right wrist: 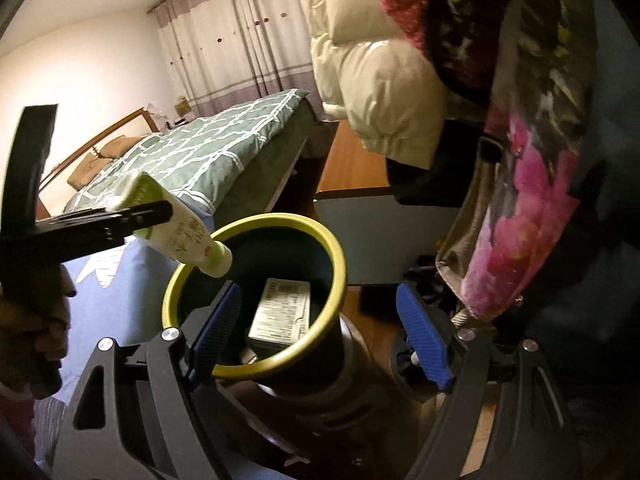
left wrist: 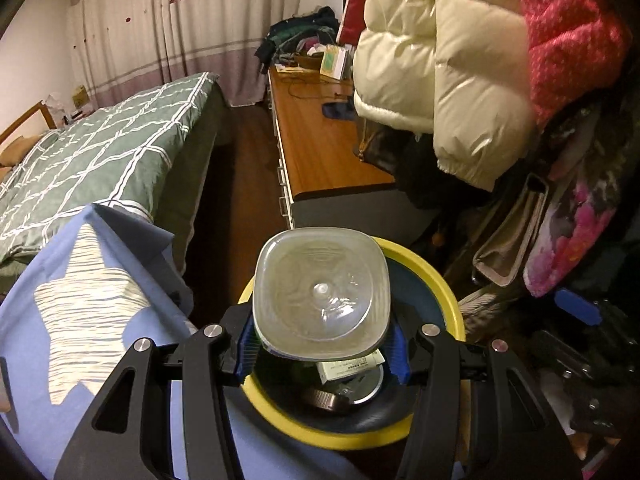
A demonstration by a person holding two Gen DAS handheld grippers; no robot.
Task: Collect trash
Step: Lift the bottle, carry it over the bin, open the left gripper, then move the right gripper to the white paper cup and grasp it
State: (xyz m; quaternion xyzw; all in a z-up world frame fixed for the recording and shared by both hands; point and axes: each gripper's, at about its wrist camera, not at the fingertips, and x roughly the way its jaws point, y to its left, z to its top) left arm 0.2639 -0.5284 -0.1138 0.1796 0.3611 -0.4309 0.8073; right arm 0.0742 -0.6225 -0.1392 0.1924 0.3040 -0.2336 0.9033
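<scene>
**Lin:** Blue pads [left wrist: 247, 346] on the left gripper [left wrist: 322, 344] sit nearest the left camera, pinching a bottle [left wrist: 320, 294] base-on to the lens. It hangs right over the bin [left wrist: 452, 300].

**Mo:** From the right camera the same bottle [right wrist: 176, 222] shows tilted, cap down, with the cap just above the yellow rim [right wrist: 338, 264], not yet inside.

**Lin:** So how far along would you say?

**Mo:** Partly done, I'd judge. At least 1 flat printed box [right wrist: 282, 312] lies in the bin already, plus some darker bits I can't make out. The bottle is held over the opening, so letting go of it looks like the step in hand.

**Lin:** And what's left?

**Mo:** Hard to call. The desk [left wrist: 320, 144] has papers and clutter at its far end (too small to say whether any is trash). Nothing loose shows on the bed [left wrist: 120, 148].

**Lin:** The right gripper [right wrist: 320, 340]?

**Mo:** Jaws spread wide, holding nothing. They hang close over the bin's near side, the left pad [right wrist: 218, 320] in front of the rim; whether it touches I can't tell.

**Lin:** The left jaws grip the bottle at its sides, closed only as far as its width allows.
</scene>
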